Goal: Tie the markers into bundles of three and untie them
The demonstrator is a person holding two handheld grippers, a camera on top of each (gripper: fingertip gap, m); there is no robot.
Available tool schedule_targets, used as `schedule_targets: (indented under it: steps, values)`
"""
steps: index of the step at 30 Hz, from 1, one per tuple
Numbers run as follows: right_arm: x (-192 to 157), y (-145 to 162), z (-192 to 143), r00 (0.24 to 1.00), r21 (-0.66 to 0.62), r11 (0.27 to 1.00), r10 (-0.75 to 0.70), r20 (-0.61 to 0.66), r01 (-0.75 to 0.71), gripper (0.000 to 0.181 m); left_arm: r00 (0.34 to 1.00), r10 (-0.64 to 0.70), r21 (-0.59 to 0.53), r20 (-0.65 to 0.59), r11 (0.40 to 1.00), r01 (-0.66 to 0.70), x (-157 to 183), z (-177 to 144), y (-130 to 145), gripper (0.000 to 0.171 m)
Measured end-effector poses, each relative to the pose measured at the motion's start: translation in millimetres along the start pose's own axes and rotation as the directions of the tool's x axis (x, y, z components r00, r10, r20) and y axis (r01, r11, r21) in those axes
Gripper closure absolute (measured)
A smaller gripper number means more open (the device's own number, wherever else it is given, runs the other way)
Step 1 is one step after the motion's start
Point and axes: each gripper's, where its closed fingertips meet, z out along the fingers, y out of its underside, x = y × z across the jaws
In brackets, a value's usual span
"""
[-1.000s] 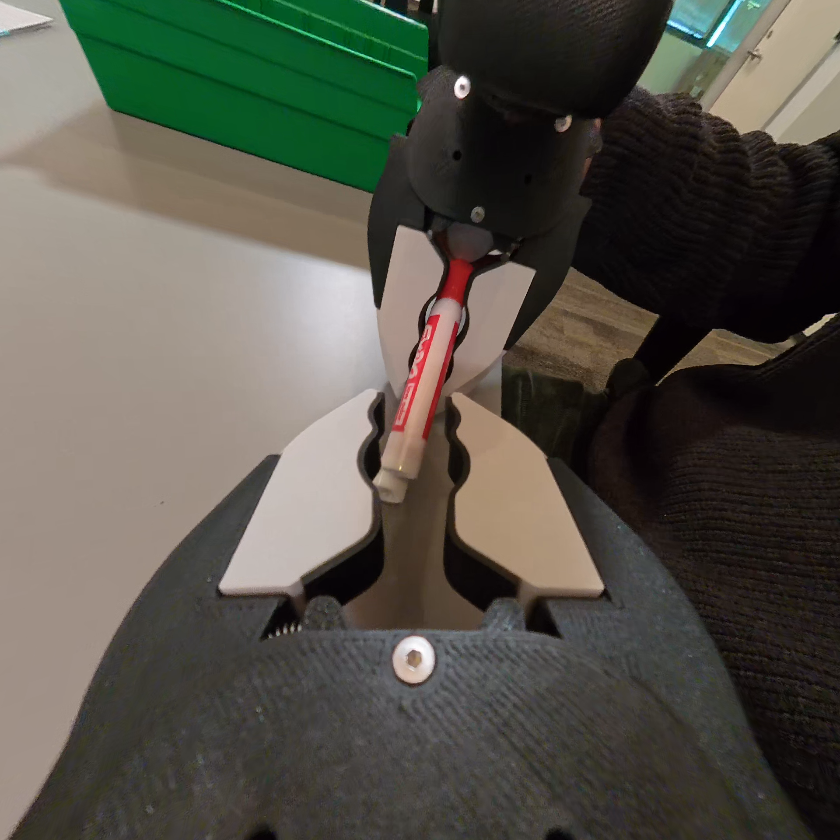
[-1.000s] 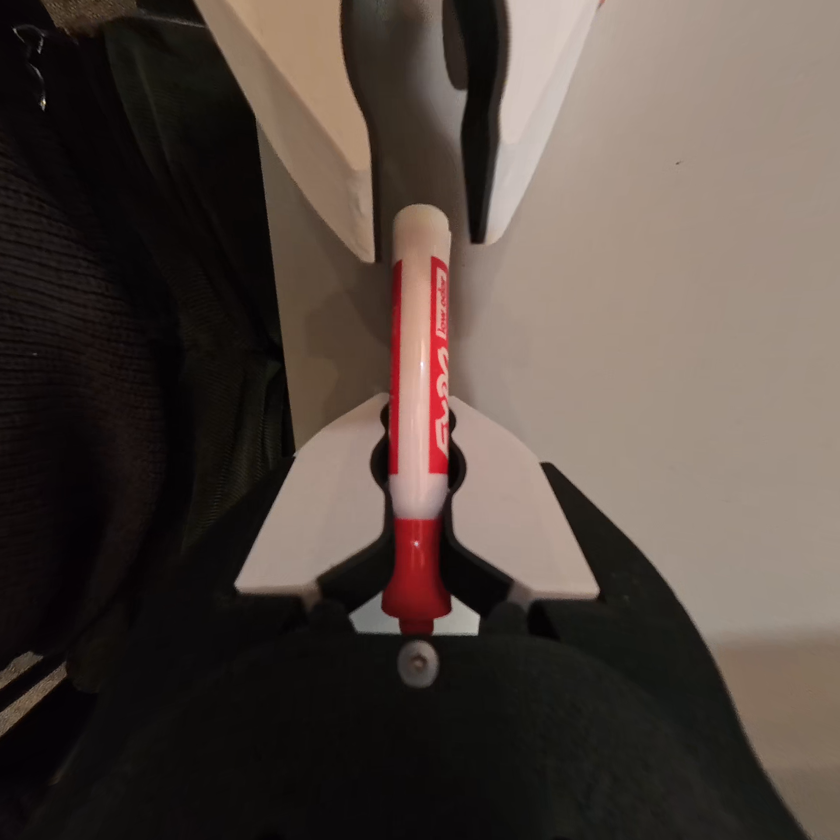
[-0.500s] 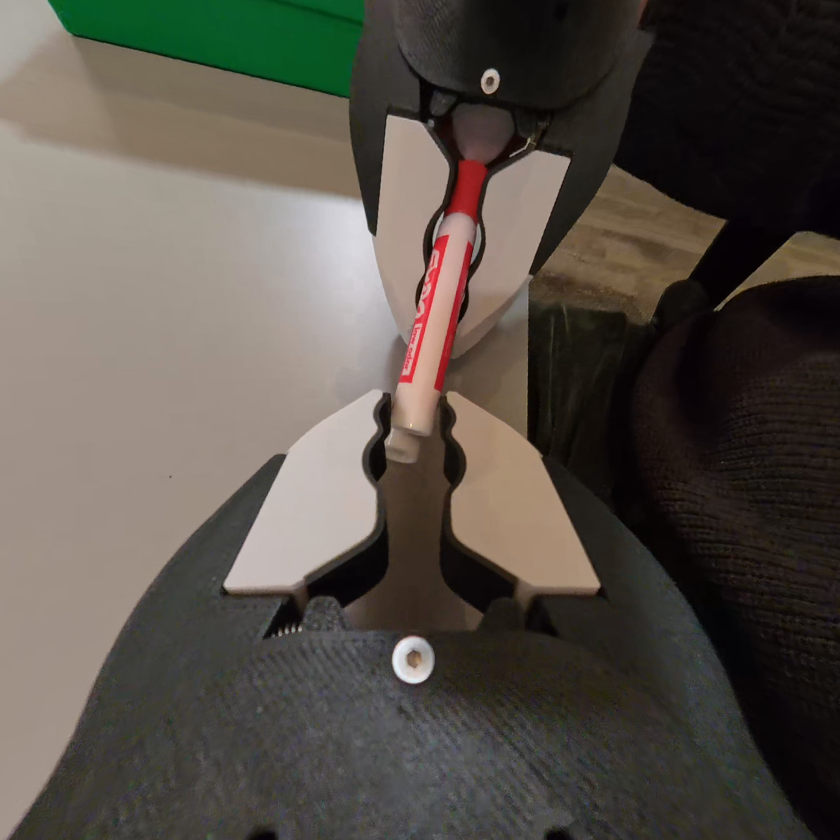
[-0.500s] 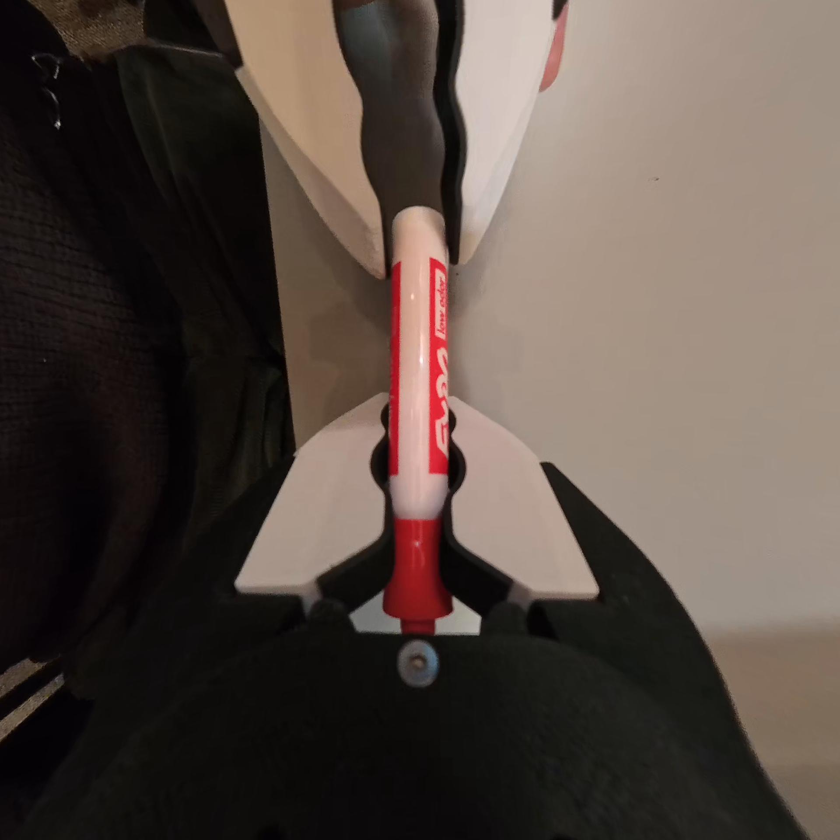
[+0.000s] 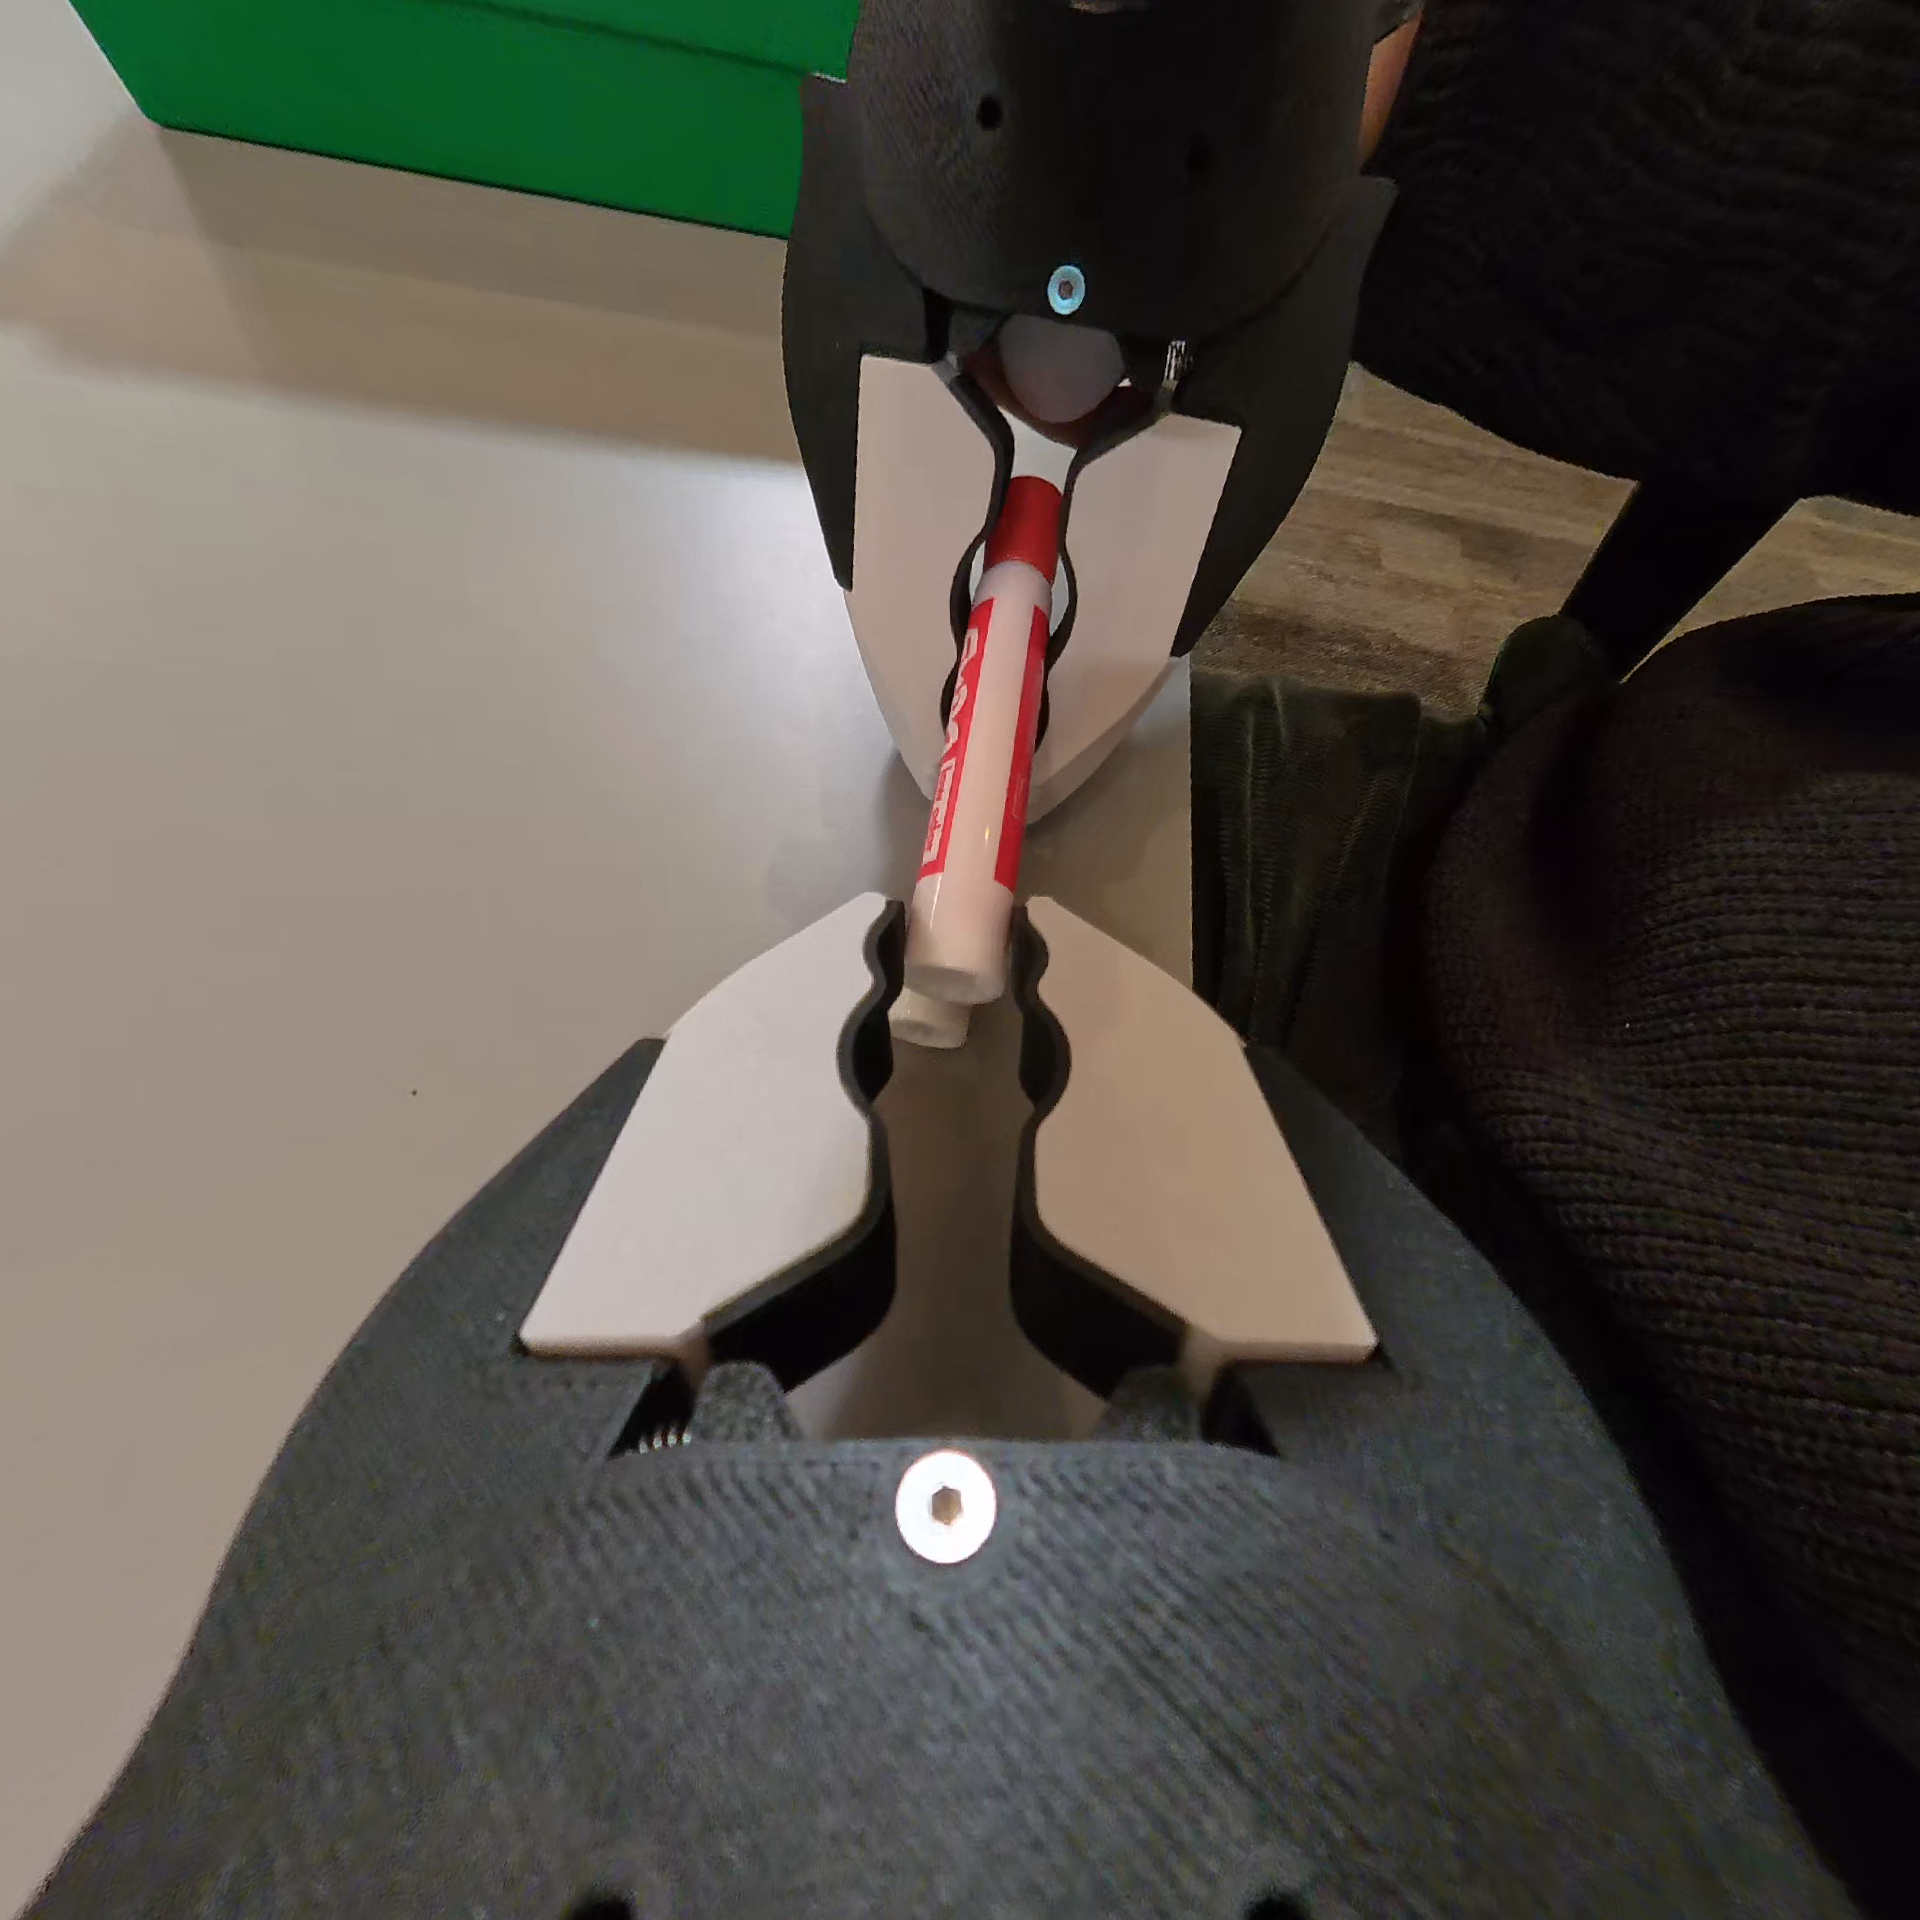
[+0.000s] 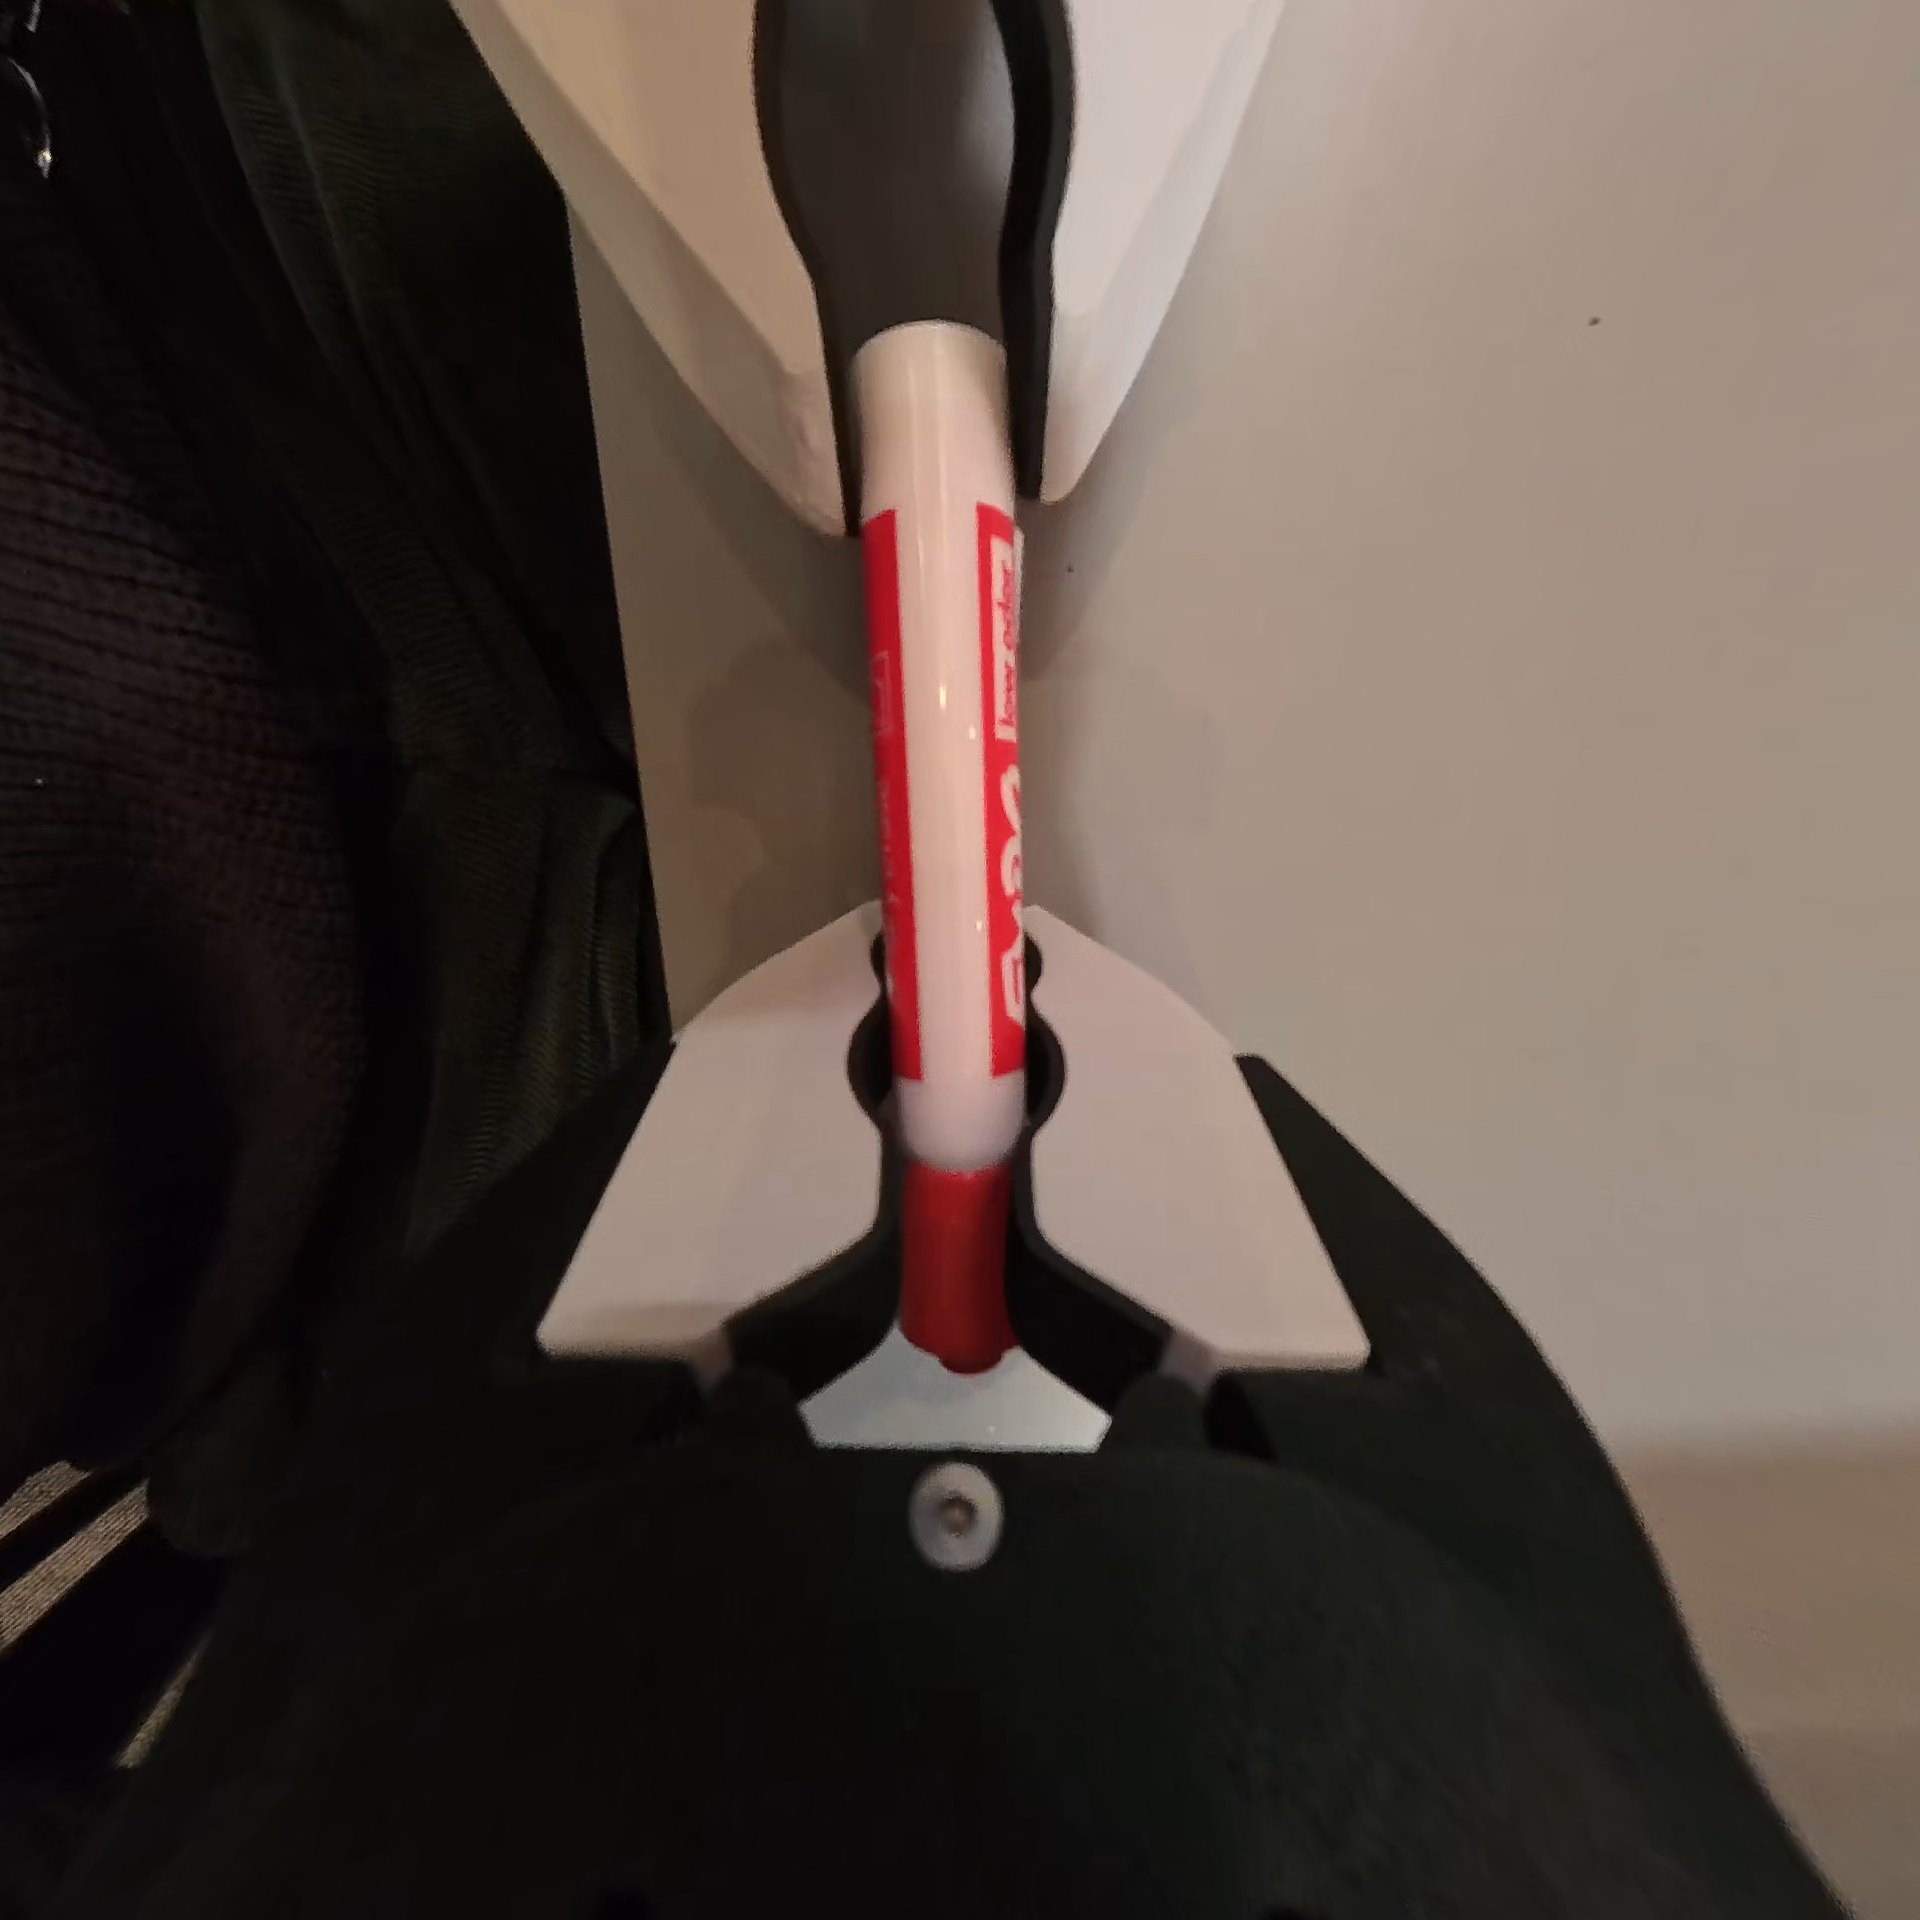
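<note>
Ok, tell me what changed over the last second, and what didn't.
The two grippers closed the gap between them: the marker's white tail end, a second ago just outside the left gripper's tips, now sits between its open fingers, not yet clamped. In the right wrist view the marker also slid slightly forward in the right gripper. Unchanged: the right gripper stays shut on the marker near its red cap, and the green bin has not moved.

In the left wrist view, the marker [image 5: 982, 769] is positioned at frame centre, between the right claw [image 5: 1013, 717] above and the left claw [image 5: 956, 971] below. The bin [image 5: 468, 94] is located upper left on the desk [image 5: 364, 727].
</note>
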Motion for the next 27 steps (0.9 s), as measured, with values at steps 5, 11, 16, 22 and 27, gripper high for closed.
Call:
schedule_targets:
  steps: [5,11,16,22,27]
  values:
    - [1.3,1.4,-1.2,1.0,0.0,1.0,0.008,-0.001,-0.008,0.163,1.0,0.005,-0.01,0.007,1.0,-0.005,-2.4,-4.7,0.3,0.152]
    - [2.0,2.7,-1.4,1.0,-0.001,1.0,0.013,0.001,-0.013,0.162,1.0,0.012,-0.07,0.014,0.998,-0.011,-8.0,-10.1,11.7,0.151]
    - [0.9,-0.4,-3.4,1.0,0.019,1.0,0.015,0.01,-0.015,0.163,1.0,-0.012,-0.042,-0.013,0.999,0.011,-8.8,-18.4,10.1,0.151]
    - [2.3,3.8,-1.3,1.0,-0.003,1.0,0.018,0.002,-0.018,0.163,1.0,-0.016,-0.025,-0.008,1.0,0.016,-7.2,-11.5,8.1,0.151]
    - [6.2,10.2,-0.2,0.999,-0.053,0.999,0.01,-0.034,-0.012,0.163,0.999,-0.008,0.009,0.039,1.0,0.007,-7.7,-6.5,-0.9,0.151]
